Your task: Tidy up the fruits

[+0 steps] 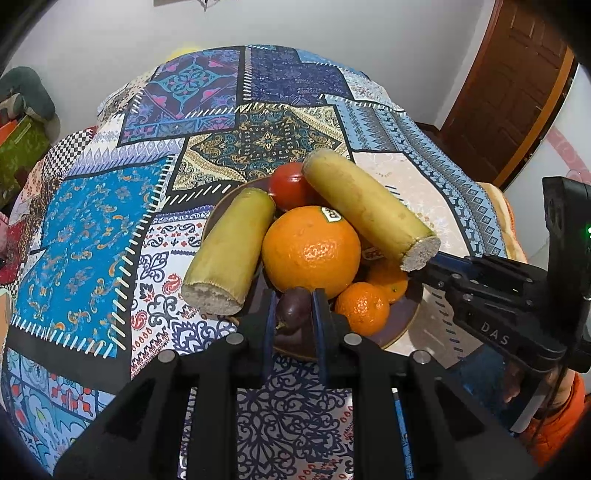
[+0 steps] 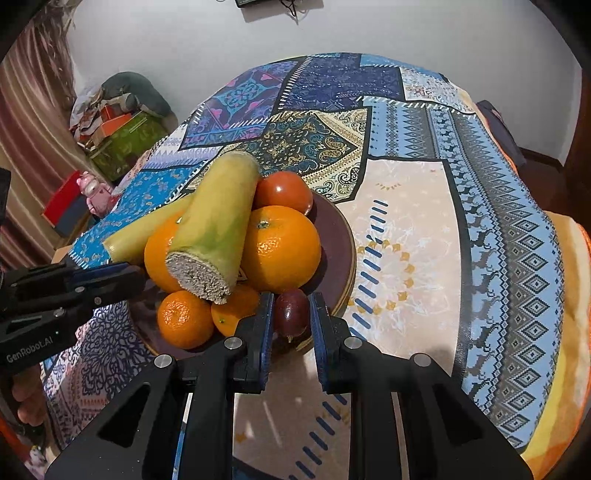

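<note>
Heaping the plate (image 2: 338,236) nearly done, we bracket two purple fruits (image 1: 293,308) (image 2: 291,312) at six o'clock; both grippers (image 1: 293,314) (image 2: 291,317) apart, grip unclear.

Patchwork tablecloth (image 1: 110,229) in blues, creams and black, spread over the whole table. Behind it, plain white wall (image 1: 332,26). Brown wooden door (image 1: 506,92) on one side; on the other, green box (image 2: 125,147), orange box (image 2: 114,123), striped curtain (image 2: 33,122).
</note>
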`<state>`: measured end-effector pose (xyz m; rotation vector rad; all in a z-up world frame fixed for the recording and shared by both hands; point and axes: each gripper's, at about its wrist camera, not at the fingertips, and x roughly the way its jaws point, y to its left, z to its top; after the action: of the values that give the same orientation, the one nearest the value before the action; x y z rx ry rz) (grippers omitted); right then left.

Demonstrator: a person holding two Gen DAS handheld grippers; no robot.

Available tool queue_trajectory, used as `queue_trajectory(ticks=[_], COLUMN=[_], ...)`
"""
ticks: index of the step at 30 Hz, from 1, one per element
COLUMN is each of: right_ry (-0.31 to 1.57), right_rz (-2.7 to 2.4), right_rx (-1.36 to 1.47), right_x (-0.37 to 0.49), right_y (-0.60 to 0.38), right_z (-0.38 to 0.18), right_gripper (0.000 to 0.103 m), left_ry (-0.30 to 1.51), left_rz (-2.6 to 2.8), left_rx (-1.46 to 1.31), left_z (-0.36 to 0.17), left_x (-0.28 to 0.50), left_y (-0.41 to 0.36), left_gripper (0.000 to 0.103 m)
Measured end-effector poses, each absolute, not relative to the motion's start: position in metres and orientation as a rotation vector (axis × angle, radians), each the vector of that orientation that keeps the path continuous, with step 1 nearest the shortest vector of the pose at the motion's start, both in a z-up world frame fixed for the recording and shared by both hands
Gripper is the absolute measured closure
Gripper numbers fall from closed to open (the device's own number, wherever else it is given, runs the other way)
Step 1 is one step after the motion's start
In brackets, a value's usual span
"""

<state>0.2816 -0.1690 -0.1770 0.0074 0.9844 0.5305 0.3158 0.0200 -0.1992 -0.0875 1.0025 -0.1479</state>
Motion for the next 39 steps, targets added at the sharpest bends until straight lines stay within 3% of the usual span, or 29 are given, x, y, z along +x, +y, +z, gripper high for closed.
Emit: queue_trajectory(ticks=[3,7,17,27,34,39], right_ry=[0.986,0.984,0.877,0.65,0.493,0.389], right_rz=[0.528,0.525,0.518,0.543,0.551,0.548], right_rx=[-0.002,0.013,0.037,0.067,0.068,0.05], right_x=[0.28,0.278,0.249,0.17,0.104,0.061], right_y=[-0.169,-0.172,-0.192,-0.203,-0.202,-0.201], right_z=[-0.177,-0.172,-0.117,-0.021,0.026,0.049], right_gripper=[0.085,0.081,0.079,0.079,0.074,0.062], left_ry=[1.007,0.997,0.877,0.609,0.373,0.306], left_rz=[-0.146,-0.138,-0.133,-0.106,-0.057,-0.053], left_rx=[-0.094,-0.102,-0.1,-0.079,-0.024,-0.019], left_z=[-0.2,-0.196,-0.143,-0.045,0.014,0.031], left_x=[0.316,0.311,0.27,0.179,0.089,0.051], left_y=[0.02,0.021,0.028,0.027,0.015,0.01], left_gripper=[0.08,0.065,0.065,0.065,0.054,0.049])
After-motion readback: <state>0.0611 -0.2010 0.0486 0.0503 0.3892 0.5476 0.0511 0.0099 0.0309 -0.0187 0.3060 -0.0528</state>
